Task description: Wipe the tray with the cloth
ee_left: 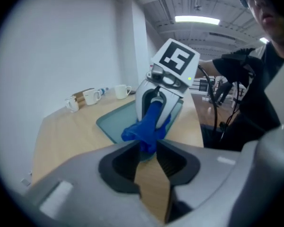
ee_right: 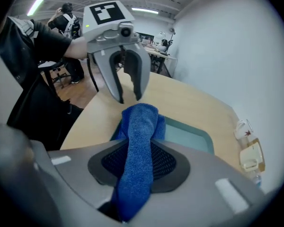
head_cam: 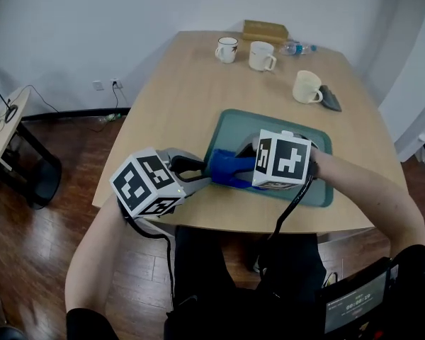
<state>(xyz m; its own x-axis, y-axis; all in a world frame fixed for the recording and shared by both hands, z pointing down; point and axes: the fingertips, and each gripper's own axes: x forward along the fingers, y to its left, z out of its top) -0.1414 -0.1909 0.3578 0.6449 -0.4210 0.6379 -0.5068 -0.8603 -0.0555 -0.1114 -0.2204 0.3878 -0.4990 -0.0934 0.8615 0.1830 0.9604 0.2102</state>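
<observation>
The right gripper is pinching the blue cloth in its fingers over the tray's near-left corner, seemingly readying a wiping stroke; the left gripper is holding its fingers apart beside the free end, gripping nothing.

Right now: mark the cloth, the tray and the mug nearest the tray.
cloth (ee_right: 137,141), right gripper view, middle of the blue strip.
tray (head_cam: 234,129), head view, bare far-left floor.
mug (head_cam: 306,87), head view, its side wall.
</observation>
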